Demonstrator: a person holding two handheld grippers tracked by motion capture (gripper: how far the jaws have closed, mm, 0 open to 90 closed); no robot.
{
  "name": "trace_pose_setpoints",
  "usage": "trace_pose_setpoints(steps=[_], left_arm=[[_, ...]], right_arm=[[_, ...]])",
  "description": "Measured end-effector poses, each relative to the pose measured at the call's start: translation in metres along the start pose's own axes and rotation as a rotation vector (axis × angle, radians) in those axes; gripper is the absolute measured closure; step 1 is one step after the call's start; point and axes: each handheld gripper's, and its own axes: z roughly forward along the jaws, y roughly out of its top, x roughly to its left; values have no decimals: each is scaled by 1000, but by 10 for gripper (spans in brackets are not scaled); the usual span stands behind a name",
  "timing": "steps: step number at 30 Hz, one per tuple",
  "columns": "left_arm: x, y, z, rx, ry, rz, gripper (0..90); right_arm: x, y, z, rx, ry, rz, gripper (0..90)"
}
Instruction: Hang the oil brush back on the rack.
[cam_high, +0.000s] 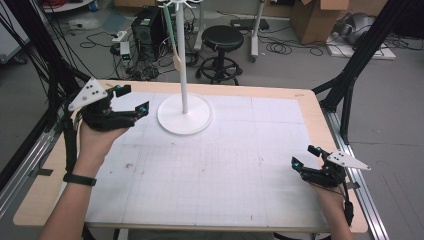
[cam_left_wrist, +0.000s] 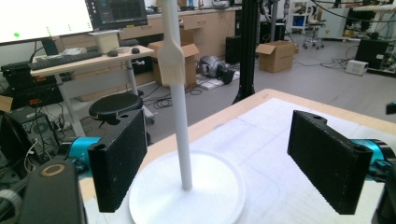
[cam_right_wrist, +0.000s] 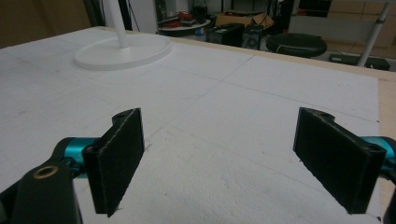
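Observation:
A white stand (cam_high: 184, 115) with a round base and a thin upright pole rises at the back middle of the white gridded mat (cam_high: 215, 170). A pale brush (cam_high: 177, 61) hangs beside the pole, well above the table. My left gripper (cam_high: 132, 98) is held up just left of the base, open and empty. Its own view looks between its jaws at the pole (cam_left_wrist: 181, 130), the base (cam_left_wrist: 219, 186) and the brush's bristles (cam_left_wrist: 171, 65). My right gripper (cam_high: 305, 156) hovers low near the mat's right edge, open with nothing in it (cam_right_wrist: 224, 158). The stand's base (cam_right_wrist: 122, 51) lies far ahead of it.
The wooden table's edge (cam_high: 320, 115) frames the mat. Black frame legs (cam_high: 350, 85) stand at both back corners. On the floor behind are a black stool (cam_high: 222, 39), a computer tower (cam_high: 146, 25), cables and cardboard boxes (cam_high: 315, 17).

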Motion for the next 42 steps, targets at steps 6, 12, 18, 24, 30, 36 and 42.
trace_pose_setpoints(steps=[6,12,18,24,30,36,42], left_arm=[[-9,-29,-20,8,-59,-24,199],[-16,-55,-32,12,-72,-18,195],[-11,-83,-41,30,-64,-57,193],[-12,-104,-45,32,-87,-90,192],[-16,-116,-44,52,-91,-71,192],[-23,-129,-41,72,-74,-29,192],[-29,-135,-34,97,-60,21,191]], right_arm=[[3,0,5,11,12,-7,157],[2,0,6,12,13,-6,157],[3,0,8,21,20,-11,157],[4,0,8,27,20,-4,157],[5,-1,9,35,25,-5,157],[5,-2,10,39,28,-11,157],[6,-2,10,48,28,-14,157]])
